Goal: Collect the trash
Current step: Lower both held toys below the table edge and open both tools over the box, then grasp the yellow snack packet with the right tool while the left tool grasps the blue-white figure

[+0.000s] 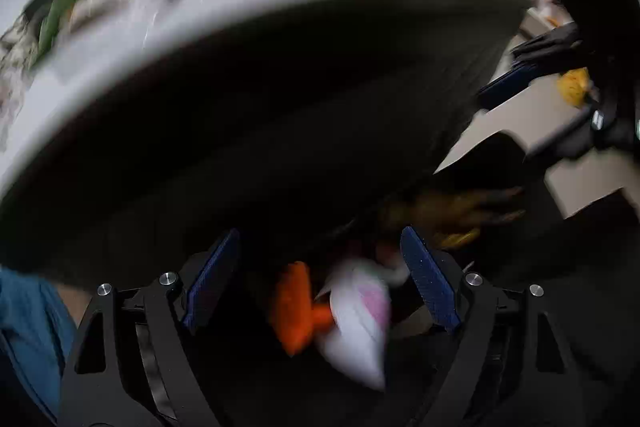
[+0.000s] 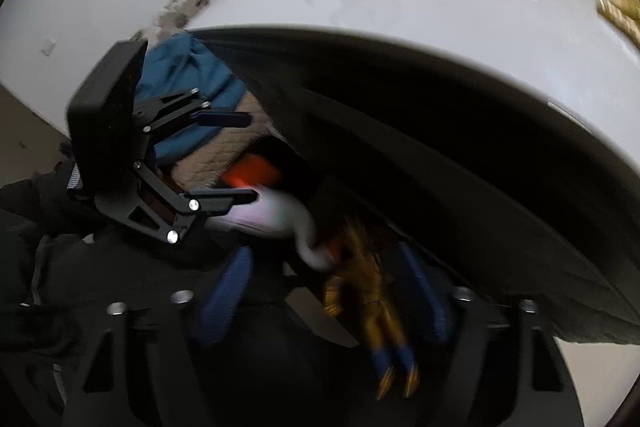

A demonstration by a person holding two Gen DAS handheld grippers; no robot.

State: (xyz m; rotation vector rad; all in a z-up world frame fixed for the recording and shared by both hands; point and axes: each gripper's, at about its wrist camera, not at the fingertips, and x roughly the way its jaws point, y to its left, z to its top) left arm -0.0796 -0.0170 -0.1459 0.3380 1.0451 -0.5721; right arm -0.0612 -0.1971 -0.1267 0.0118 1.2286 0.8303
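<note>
Both hand-held grippers are below the desk (image 2: 440, 39) edge, over a dark bin. The left hand-held gripper (image 1: 320, 279) is wide open above an orange wrapper (image 1: 294, 311) and a white wrapper (image 1: 356, 323). The right hand-held gripper (image 2: 328, 291) is open too, with a gold wrapper (image 2: 368, 291) loose between its fingers. Let each piece drop straight down at 6 o'clock, clear of the rim.

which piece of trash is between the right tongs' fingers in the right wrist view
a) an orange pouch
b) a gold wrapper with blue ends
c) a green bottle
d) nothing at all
b: in the right wrist view the gold wrapper with blue ends sits in the gap of the right tongs, whose pads stand apart from it; the orange pouch lies farther off, by the left tongs.
</note>
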